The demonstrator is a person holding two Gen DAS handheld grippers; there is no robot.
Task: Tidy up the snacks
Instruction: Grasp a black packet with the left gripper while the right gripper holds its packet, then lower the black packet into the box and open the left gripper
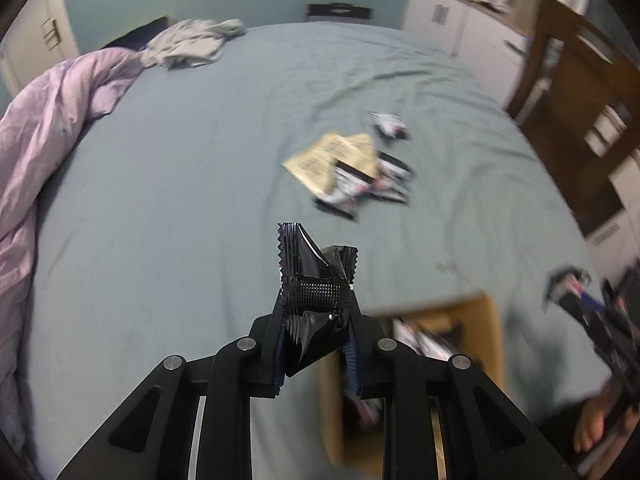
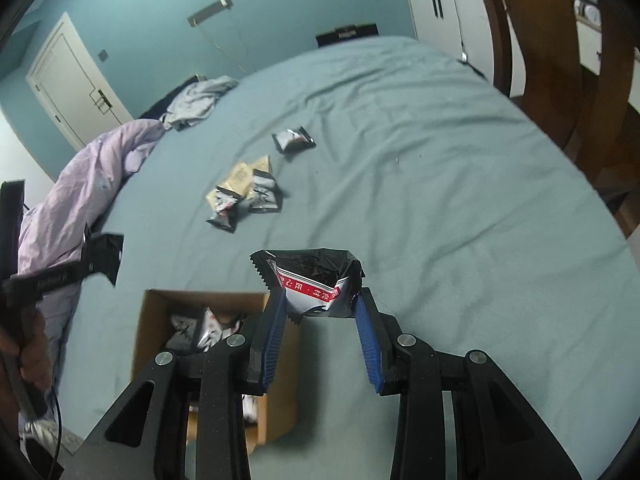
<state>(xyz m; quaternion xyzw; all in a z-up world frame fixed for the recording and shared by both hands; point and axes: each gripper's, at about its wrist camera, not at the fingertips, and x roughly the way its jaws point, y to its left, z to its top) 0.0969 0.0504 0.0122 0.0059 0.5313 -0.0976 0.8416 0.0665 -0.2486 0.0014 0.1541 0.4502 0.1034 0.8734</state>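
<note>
The black snack packet (image 1: 312,280) is clenched in my left jaws (image 1: 316,300), pinched across its crimped middle and crumpled, held above the bed. My right jaws (image 2: 320,300) grasp a second packet, the black-and-white packet with a red band (image 2: 312,280), by its lower edge. The cardboard box (image 2: 160,308) sits on the bed just below both, already holding several packets. More wait farther out on the blue sheet (image 2: 440,200): a small cluster of tan and black packets (image 2: 244,192) and one lone packet (image 2: 294,140) beyond it.

To do this step well, I judge each packet should be carried fully over the box opening before I let go, one hand at a time so the two don't collide. I would lower close to the rim, since light foil may flutter off course.
</note>
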